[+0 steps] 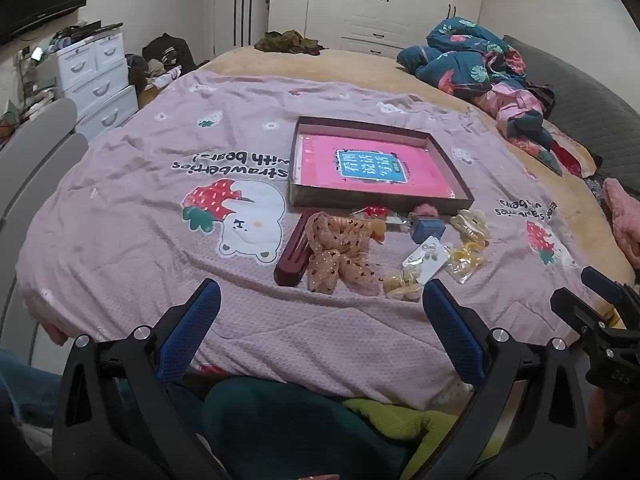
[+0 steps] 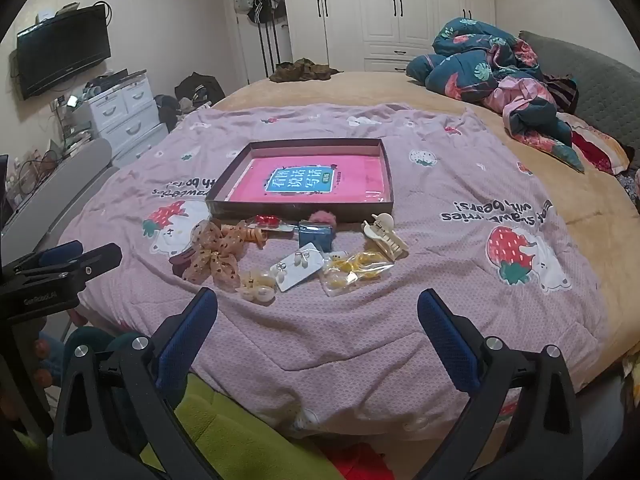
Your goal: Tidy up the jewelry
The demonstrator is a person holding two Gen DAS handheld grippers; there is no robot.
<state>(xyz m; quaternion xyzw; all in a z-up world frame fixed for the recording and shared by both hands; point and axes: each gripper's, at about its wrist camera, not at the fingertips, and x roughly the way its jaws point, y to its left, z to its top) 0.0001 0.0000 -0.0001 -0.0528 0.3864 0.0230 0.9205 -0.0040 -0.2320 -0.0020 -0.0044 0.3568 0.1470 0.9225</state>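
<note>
Both tongs — left tongs [image 1: 320, 312] and right tongs [image 2: 318, 314] — hang released and empty short of the shallow box [image 2: 386, 184], the jewelry [image 2: 298, 266] heaped just before its near wall, likely awaiting sorting inside.

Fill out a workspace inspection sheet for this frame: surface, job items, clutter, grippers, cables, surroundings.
Surface: pink strawberry-print quilt spread over a bed.
Job's things: shallow brown box holding a pink book; in front of it a polka-dot bow, earring card, cream claw clip, bag of yellow pieces, small blue box, dark red case.
Clutter: crumpled teal floral duvet at the far side.
Grippers: left gripper and right gripper both open, empty, short of the items.
Cables: tangle by the white drawers, unclear.
Surroundings: wall television, white wardrobe.
</note>
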